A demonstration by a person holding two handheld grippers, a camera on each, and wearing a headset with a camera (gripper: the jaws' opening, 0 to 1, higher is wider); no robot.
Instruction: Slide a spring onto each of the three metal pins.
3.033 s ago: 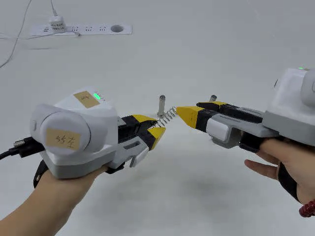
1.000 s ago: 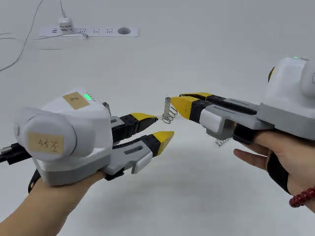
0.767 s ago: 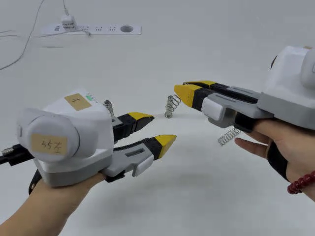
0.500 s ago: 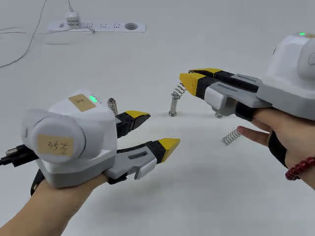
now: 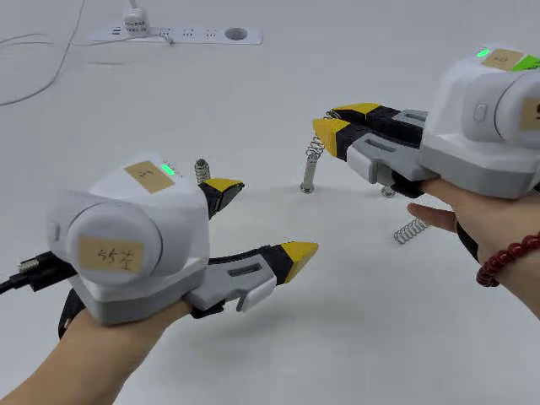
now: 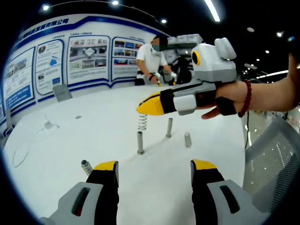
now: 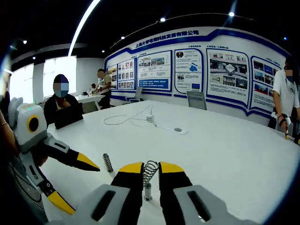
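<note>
right gripper [image 7: 151,168] fingers pinch a spring [image 7: 150,171] over a pin [image 7: 148,191]; left gripper [image 6: 154,164] fingers spread wide.

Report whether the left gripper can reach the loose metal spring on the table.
Probably yes: bare white table separates the open left gripper from the loose metal spring; the right hand sits close.

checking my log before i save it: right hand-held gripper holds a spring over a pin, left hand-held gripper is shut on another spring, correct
Not quite. The left hand-held gripper is open and holds nothing, as the left gripper view shows. The rest stands: the right hand-held gripper holds a spring over a pin.
</note>
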